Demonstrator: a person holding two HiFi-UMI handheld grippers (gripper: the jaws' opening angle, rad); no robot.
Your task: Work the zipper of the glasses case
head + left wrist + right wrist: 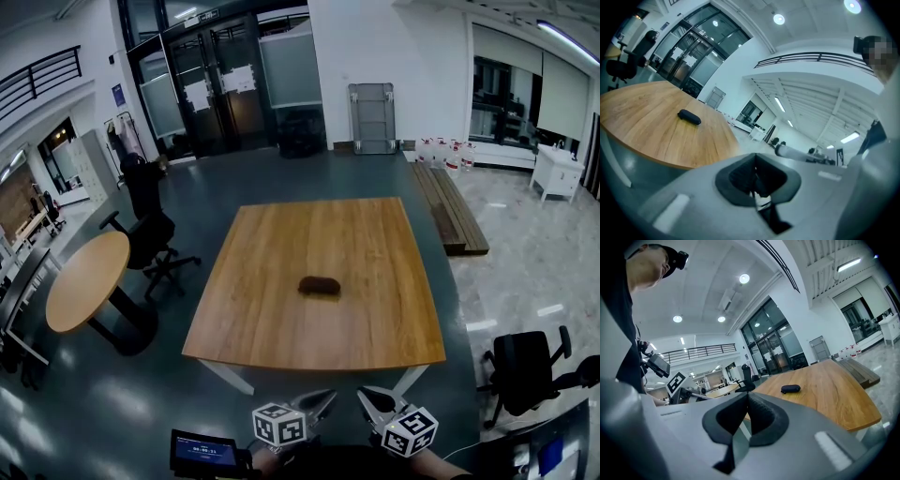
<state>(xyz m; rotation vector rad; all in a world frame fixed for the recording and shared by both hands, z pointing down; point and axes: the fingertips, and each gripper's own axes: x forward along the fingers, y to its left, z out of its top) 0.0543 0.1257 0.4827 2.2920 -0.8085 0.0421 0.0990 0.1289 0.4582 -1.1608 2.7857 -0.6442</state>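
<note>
The case (320, 285) lies flat on the surface (281, 337), well ahead of both claws and roughly on the line that runs out between them, past the near edge. It touches neither. At this distance no view shows whether it is zipped shut or open. The left claw (319, 401) and right claw (375, 403) are both closed with nothing between the jaws, held side by side short of the near edge. That would suit a case waiting to be reached for just as well as one set down after the zip was run, so how much of the job is left cannot be judged from here.

The case is a small, dark, oblong pod with rounded ends and a matt skin, probably a soft shell. The surface is smooth, warm-toned wood with fine grain and slightly bowed edges. The claws' bodies are plain grey, and their pads (761, 420) are dark and finely ribbed.
</note>
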